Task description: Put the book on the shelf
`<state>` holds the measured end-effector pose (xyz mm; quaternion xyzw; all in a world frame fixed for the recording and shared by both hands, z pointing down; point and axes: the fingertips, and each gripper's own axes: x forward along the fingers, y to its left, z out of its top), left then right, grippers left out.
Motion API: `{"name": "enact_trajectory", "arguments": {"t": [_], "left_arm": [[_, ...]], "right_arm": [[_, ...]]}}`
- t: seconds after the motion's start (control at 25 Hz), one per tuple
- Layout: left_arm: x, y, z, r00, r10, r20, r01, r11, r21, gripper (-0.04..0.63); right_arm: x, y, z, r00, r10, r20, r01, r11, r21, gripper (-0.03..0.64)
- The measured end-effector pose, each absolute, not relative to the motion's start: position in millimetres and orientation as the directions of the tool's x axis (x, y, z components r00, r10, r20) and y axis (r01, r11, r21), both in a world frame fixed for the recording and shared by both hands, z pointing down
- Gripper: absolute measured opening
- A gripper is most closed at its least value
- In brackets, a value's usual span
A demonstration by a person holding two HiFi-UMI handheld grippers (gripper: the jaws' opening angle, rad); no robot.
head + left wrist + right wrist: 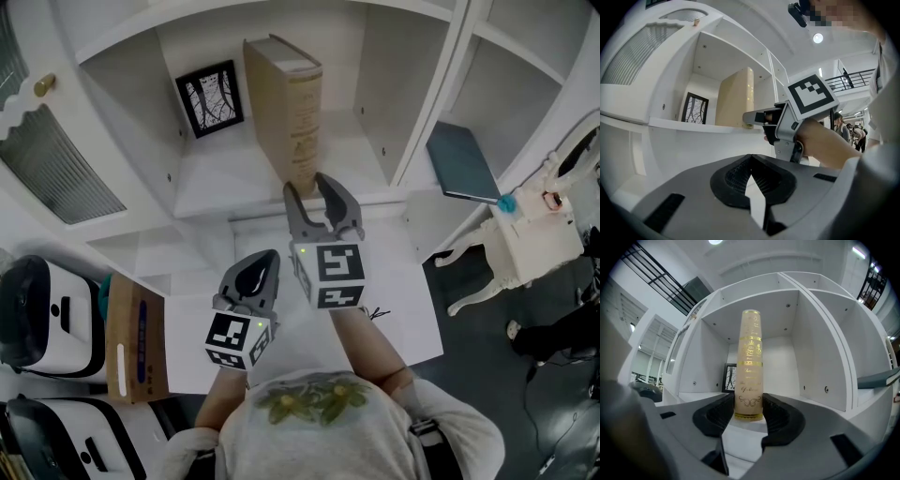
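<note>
While it stands upright on the smooth white shelf (225, 183), the thick beige book (749, 357), gold print on its rounded spine, is clamped low between the ribbed pads of my right tool (748, 401); my left tool (751, 164), just behind, is closed, empty.

The left gripper (265, 259) and right gripper (307, 186) are grey moulded shells with black ribbed pads (738, 176). Each bears a marker cube (333, 274) of black-and-white squares and a small green light. The person wears a pale shirt (347, 441) with a yellow-green print (314, 403) on the front, and a dark strap (427, 437) crosses one shoulder.
</note>
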<state>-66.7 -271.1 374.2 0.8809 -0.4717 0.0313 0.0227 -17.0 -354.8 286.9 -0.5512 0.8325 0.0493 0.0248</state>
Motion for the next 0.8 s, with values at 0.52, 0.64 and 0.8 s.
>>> {"name": "enact_trajectory", "arguments": {"t": [0.52,0.64,0.8], "left_arm": [[-65.2,-262.3,371.4,0.548,-0.833,0.075,-0.835,-0.550,-0.003,0.028],[-63.0,-257.6,372.6,0.550,-0.832,0.070,-0.834,-0.552,-0.008,0.028],[-62.1,-253.9,379.0,0.551,-0.831,0.072,-0.833,-0.553,-0.002,0.028]], "right_arm": [[-24.7,-364.9,286.7,-0.403,-0.912,-0.069,-0.914,0.398,0.078,0.209],[-26.6,-365.5,285.9,-0.409,-0.910,-0.067,-0.911,0.404,0.080,0.209],[-28.1,-365.2,286.4,-0.423,-0.904,-0.061,-0.904,0.416,0.100,0.209]]}}
